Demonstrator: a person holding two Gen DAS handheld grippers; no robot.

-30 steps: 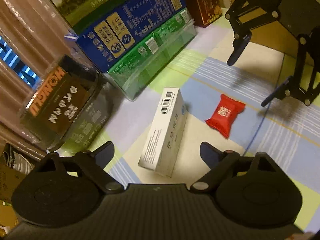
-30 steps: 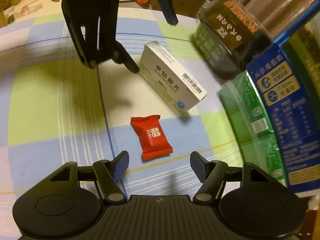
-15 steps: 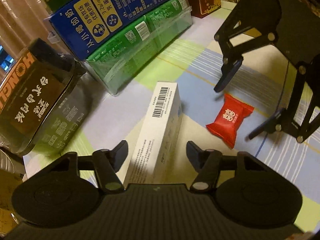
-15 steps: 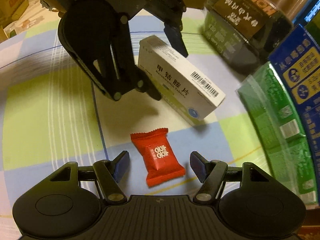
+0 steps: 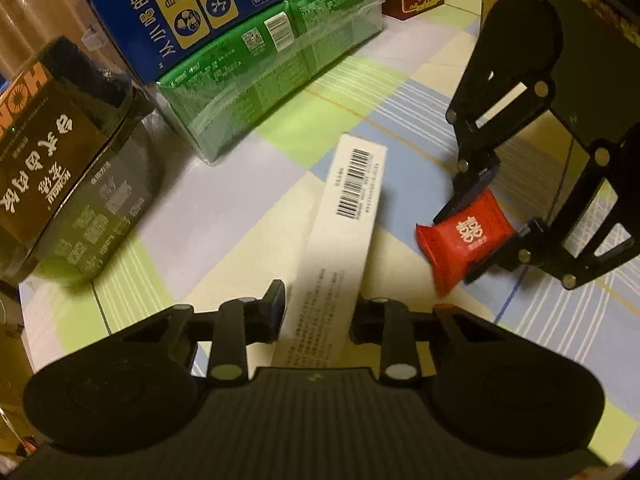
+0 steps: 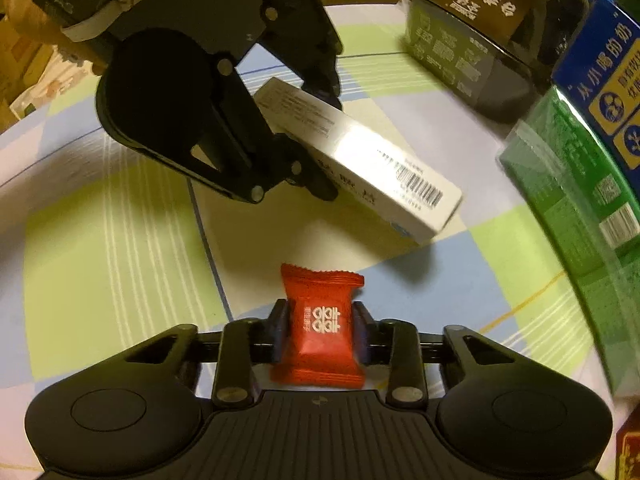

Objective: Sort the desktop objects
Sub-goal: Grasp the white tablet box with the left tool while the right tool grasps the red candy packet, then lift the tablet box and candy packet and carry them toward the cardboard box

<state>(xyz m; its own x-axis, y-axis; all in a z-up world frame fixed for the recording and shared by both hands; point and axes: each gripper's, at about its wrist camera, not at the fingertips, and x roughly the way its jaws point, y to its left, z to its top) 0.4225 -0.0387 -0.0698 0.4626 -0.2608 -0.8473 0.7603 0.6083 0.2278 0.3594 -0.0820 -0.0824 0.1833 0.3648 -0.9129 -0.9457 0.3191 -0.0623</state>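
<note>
My left gripper (image 5: 318,312) has just closed on the white box (image 5: 340,240), one end tilted off the checked cloth (image 5: 248,216). My right gripper (image 6: 320,330) has just closed on the red candy (image 6: 322,320), just beside it. Green carton (image 5: 256,80) sits behind.

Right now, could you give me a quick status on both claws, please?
Left claw just closed on white box. Right claw just closed on red candy. Nothing blocking; cartons stand behind.
</note>
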